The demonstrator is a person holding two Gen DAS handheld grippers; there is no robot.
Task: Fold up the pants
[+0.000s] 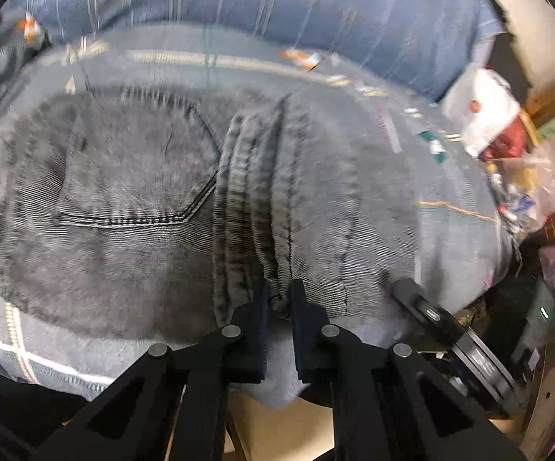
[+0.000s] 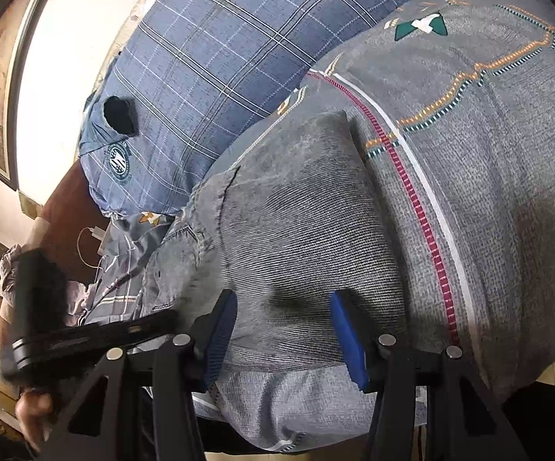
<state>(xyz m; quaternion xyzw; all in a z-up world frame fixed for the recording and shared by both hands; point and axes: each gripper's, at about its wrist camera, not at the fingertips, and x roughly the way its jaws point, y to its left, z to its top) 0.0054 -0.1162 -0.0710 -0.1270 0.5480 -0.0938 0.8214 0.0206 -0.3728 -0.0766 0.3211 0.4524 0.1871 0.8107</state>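
My left gripper (image 1: 279, 299) has its fingers drawn narrow on a bunched ridge of the grey jeans (image 1: 131, 176) — the thick seam folds are pinched between them at the near edge. That view alone shows the back pocket (image 1: 123, 161), lying off to the left of the seam, and a white bag (image 1: 481, 111) among clutter far right. My right gripper (image 2: 281, 330) stands with its blue-padded fingers (image 2: 348, 338) wide, a span of denim between them; whether they touch the cloth I cannot tell. Only this view shows the leg's end, the plaid pillow (image 2: 216, 57) and the left device at lower left. The jeans lie on the patterned bedspread (image 2: 488, 153) of the bed — in the right view their long axis runs away from me, up and slightly right, ending in a straight edge.
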